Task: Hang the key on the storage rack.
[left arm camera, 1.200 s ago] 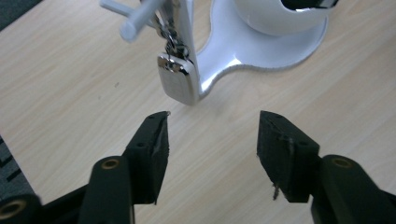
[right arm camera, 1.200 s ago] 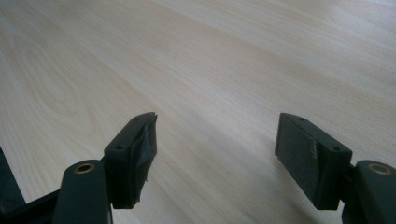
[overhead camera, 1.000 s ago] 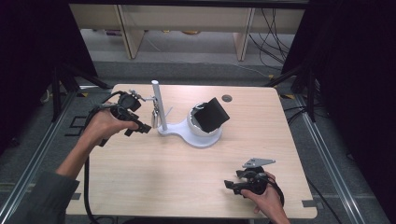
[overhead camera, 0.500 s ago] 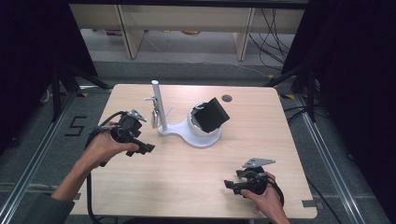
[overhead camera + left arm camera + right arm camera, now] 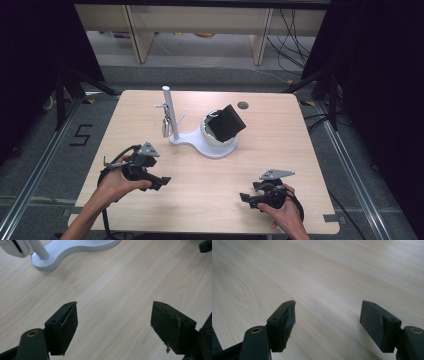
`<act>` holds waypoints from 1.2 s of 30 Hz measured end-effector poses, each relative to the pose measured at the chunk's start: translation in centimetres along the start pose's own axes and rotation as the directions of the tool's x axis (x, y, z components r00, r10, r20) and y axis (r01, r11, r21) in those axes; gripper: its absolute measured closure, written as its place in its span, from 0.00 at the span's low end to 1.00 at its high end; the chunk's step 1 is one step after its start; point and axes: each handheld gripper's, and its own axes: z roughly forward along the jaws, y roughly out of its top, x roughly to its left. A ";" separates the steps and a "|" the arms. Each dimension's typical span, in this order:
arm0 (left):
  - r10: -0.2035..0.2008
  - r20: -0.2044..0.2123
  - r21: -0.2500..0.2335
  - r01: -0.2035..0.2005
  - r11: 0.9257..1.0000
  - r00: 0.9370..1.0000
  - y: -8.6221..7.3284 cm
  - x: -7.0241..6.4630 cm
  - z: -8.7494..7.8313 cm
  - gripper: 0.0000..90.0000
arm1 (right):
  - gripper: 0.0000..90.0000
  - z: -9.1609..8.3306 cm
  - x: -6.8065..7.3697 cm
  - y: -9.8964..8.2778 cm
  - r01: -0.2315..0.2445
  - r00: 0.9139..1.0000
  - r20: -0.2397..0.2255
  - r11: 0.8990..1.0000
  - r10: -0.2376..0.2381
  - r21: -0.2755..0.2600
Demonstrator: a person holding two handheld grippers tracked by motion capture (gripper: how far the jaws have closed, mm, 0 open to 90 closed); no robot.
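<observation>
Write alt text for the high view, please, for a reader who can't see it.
A person's two hands each rest a black gripper, left gripper and right gripper, jaws open and empty, on a pale wooden table. Beyond them, mid-table, a white stand carries an upright post and a tilted black block.

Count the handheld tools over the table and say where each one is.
2: the left tool over the table's near-left part, jaws open; the right tool near the front-right edge, jaws open. None looks hidden.

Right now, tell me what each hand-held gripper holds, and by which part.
Nothing is held. The left hand-held gripper and the right hand-held gripper both stand open over bare table.
</observation>
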 end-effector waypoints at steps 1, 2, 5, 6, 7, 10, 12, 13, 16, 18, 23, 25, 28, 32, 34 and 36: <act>0.000 0.000 0.000 0.000 1.000 1.000 0.0 0.0 0.0 0.24 | 0.33 0.0 0.0 0.0 0.000 1.000 0.000 1.000 0.000 0.000; 0.013 0.003 -0.007 -0.013 1.000 1.000 -0.7 -0.3 0.4 0.23 | 0.33 0.0 0.0 0.0 -0.008 1.000 -0.002 1.000 0.008 0.004; 0.022 0.000 -0.005 -0.022 1.000 1.000 -1.3 -0.6 0.7 0.22 | 0.33 0.0 0.0 0.0 -0.002 1.000 0.003 1.000 0.002 0.005; 0.021 -0.001 -0.002 -0.021 1.000 1.000 -1.9 -0.8 1.0 0.22 | 0.33 0.1 0.0 0.0 0.004 1.000 -0.002 1.000 -0.004 0.001; 0.021 -0.001 -0.002 -0.021 1.000 1.000 -1.9 -0.8 1.0 0.22 | 0.33 0.1 0.0 0.0 0.004 1.000 -0.002 1.000 -0.004 0.001; 0.010 -0.013 -0.013 -0.010 1.000 1.000 -2.9 -1.2 1.3 0.22 | 0.33 0.1 0.0 0.0 0.010 1.000 0.000 1.000 -0.010 0.001; 0.033 -0.004 0.011 -0.033 0.999 0.999 -3.4 -1.2 1.3 0.22 | 0.33 0.0 0.1 0.0 -0.001 1.000 0.011 1.000 0.001 0.012; 0.033 -0.004 0.011 -0.033 0.999 0.999 -3.4 -1.2 1.3 0.22 | 0.33 0.0 0.1 0.0 -0.001 1.000 0.011 1.000 0.001 0.012; 0.033 -0.011 -0.010 -0.033 0.999 0.999 -4.6 -1.5 1.7 0.22 | 0.33 0.0 0.2 0.0 -0.015 1.000 0.002 1.000 0.015 0.011; 0.030 -0.013 0.000 -0.030 1.000 0.999 -5.0 -1.6 1.9 0.22 | 0.33 0.1 0.1 0.0 0.003 1.000 0.007 1.000 -0.003 0.010; 0.024 0.001 0.000 -0.024 1.000 1.000 -6.4 -2.3 2.8 0.22 | 0.33 0.0 0.0 0.0 0.007 1.000 0.012 1.000 -0.007 0.013; 0.031 -0.001 0.010 -0.031 0.999 1.000 -6.9 -2.8 3.0 0.22 | 0.33 0.0 0.1 0.0 0.004 1.000 0.020 1.000 -0.004 0.014; 0.042 -0.010 0.014 -0.042 0.999 0.999 -7.7 -3.3 3.1 0.22 | 0.33 0.1 0.1 0.0 0.012 1.000 0.022 1.000 -0.012 0.012; 0.051 -0.033 -0.002 -0.051 0.999 0.998 -8.1 -3.5 3.1 0.22 | 0.33 0.0 0.4 0.0 0.002 1.000 0.013 1.000 -0.002 0.011; 0.015 -0.047 -0.026 -0.017 1.000 0.999 -8.5 -3.7 3.3 0.22 | 0.33 0.1 0.4 0.0 -0.002 1.000 0.008 1.000 0.002 0.006; 0.017 -0.055 -0.040 -0.019 0.999 0.998 -8.8 -3.8 3.1 0.22 | 0.32 0.1 0.5 0.0 0.000 1.000 -0.009 1.000 0.000 0.009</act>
